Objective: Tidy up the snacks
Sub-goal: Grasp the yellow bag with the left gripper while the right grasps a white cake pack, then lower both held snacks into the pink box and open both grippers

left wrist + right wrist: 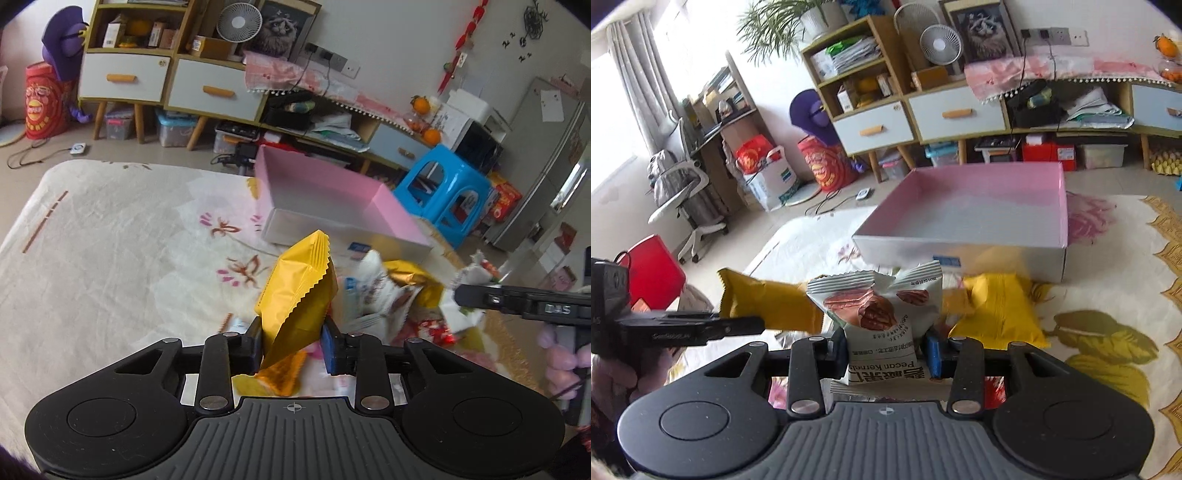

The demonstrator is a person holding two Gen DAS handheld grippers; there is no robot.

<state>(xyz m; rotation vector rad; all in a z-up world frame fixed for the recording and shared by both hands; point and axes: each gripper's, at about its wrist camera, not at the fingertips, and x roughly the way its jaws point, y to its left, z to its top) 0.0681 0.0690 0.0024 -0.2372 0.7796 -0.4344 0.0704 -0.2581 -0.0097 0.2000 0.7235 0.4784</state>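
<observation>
My left gripper pinches a yellow snack packet, its long axis standing upright, and my right gripper clamps a pecan kernel pouch. The empty pink box lies ahead at twelve o'clock, nearer my right hand. More packets lie on the floral cloth in a cluttered living room.

Pink box stands open-topped, inside bare; loose snack packets crowd its near wall; blanket left of it is free.
</observation>
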